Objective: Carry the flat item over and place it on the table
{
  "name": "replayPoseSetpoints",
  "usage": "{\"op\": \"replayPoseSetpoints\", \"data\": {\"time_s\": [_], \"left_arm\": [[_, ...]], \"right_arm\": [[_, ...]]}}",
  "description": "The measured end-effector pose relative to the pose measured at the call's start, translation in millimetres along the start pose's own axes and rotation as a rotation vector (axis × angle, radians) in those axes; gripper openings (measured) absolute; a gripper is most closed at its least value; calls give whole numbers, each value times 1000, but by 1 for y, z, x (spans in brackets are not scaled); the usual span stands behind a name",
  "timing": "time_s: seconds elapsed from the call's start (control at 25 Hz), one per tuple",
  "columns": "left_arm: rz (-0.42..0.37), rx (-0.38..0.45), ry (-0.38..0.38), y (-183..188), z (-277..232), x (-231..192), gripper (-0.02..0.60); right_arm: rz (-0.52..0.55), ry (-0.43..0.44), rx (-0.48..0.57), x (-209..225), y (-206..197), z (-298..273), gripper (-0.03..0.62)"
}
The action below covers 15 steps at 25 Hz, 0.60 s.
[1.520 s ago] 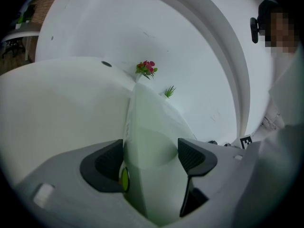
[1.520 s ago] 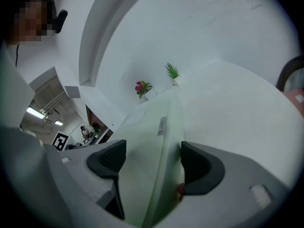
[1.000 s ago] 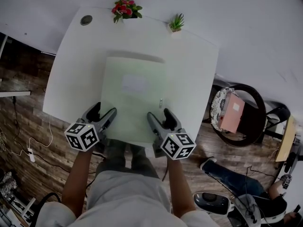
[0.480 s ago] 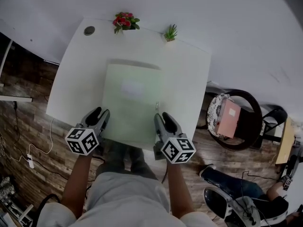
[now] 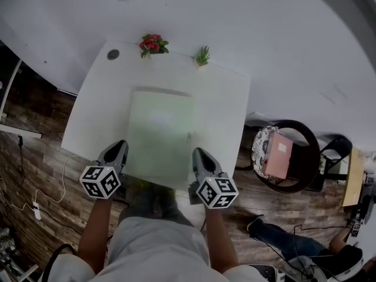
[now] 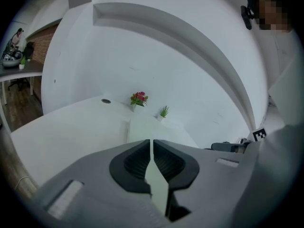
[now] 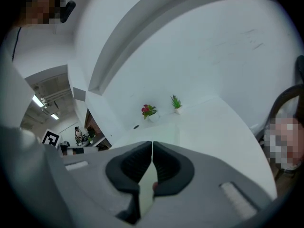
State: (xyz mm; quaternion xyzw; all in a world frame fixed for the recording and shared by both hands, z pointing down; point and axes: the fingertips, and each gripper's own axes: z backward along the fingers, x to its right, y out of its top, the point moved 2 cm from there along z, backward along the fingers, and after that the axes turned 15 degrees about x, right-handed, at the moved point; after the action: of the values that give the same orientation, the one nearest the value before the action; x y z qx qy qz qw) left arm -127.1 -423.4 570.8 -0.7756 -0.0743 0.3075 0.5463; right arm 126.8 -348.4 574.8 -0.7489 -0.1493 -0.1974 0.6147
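Left gripper (image 5: 119, 147): jaws closing, the near edge of the pale green sheet (image 5: 160, 135) between the pads, which pinch it at the near left corner. Right gripper (image 5: 200, 155): jaws closed tight on the same edge near the right corner. The sheet spreads over the middle of the white table (image 5: 94, 107); its near edge hangs past the table's front. Cannot tell whether the far edge lies flat. Red flowers (image 5: 153, 43) and a small green plant (image 5: 202, 55) stand at the table's far edge, apart from the sheet.
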Motion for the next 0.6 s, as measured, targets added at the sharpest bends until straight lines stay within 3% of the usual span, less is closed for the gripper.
{"op": "replayPoseSetpoints", "data": {"time_s": [0.6], "left_arm": [[-52,166,-32,56,29,40,8]], "right_arm": [[103,55,102,-16,58,32,3]]}}
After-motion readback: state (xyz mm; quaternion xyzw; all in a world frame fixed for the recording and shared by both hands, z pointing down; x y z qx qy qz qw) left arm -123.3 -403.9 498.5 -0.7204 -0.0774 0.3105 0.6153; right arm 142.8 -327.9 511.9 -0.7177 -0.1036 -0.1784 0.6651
